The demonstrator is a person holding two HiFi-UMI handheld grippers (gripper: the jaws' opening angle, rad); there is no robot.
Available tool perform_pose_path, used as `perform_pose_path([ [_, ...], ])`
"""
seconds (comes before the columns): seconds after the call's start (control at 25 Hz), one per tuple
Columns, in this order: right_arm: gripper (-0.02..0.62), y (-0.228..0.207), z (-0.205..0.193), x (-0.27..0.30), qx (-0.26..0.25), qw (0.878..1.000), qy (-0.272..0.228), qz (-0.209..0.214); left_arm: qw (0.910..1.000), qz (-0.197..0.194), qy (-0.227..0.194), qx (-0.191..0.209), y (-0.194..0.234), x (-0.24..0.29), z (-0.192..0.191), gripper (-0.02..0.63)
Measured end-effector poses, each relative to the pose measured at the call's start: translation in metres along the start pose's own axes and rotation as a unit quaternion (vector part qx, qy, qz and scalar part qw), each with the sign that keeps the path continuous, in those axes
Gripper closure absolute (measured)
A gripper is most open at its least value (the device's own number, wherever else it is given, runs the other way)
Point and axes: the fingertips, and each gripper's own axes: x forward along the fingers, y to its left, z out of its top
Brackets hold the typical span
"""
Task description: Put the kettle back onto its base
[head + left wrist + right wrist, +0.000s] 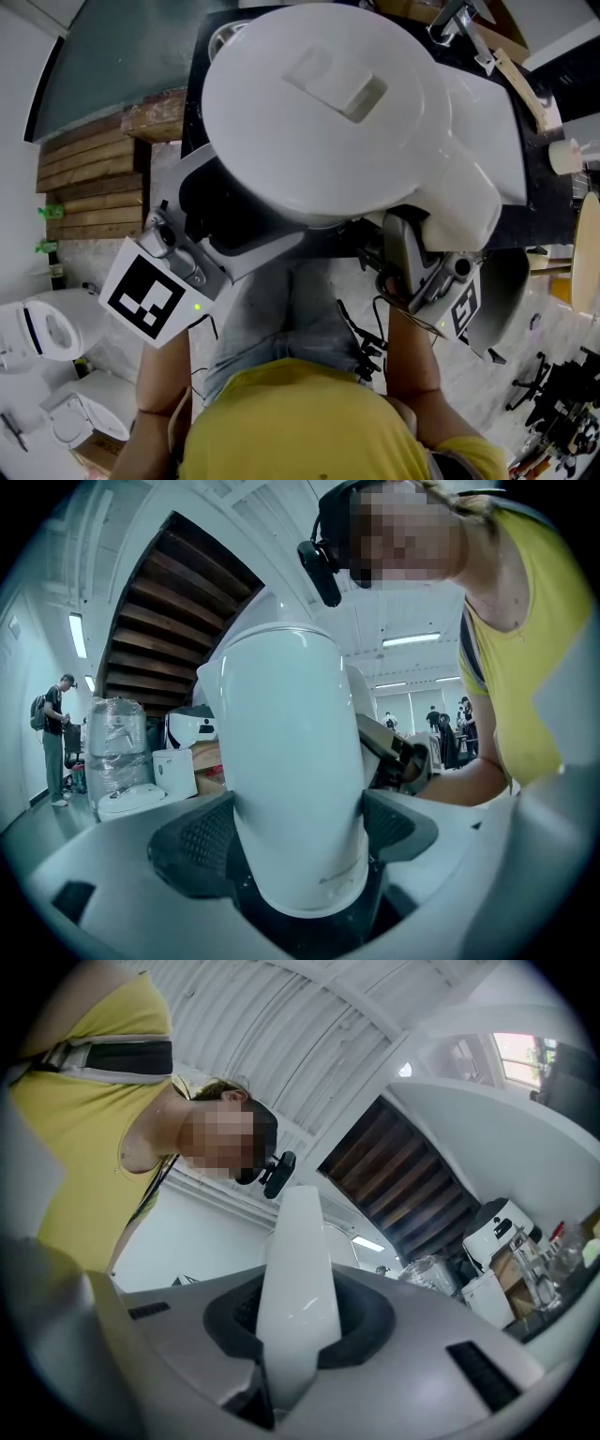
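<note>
A white kettle is held high, close under the head camera, with its round lid facing up. My left gripper reaches under it from the left. In the left gripper view the kettle's body stands between the dark pads, and my left gripper is shut on it. My right gripper comes in from the right below the handle. In the right gripper view the kettle's white handle is clamped between the jaws of my right gripper. No view shows the base.
A dark counter with small items runs behind the kettle. Wooden planks and white appliances lie at the left on the floor. In the left gripper view a person stands far left beside a wrapped drum.
</note>
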Motion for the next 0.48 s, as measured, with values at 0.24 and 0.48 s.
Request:
perform_pose_path([
  [0.24, 0.508, 0.0, -0.003, -0.007, 0.024, 0.999, 0.014, -0.022, 0.9999, 0.005, 0.003, -0.012, -0.007, -0.001, -0.001, 0.186],
  [0.48, 0.508, 0.001, -0.004, -0.012, 0.026, 0.999, 0.021, -0.021, 0.9998, 0.006, -0.004, -0.016, -0.009, -0.001, 0.0, 0.195],
])
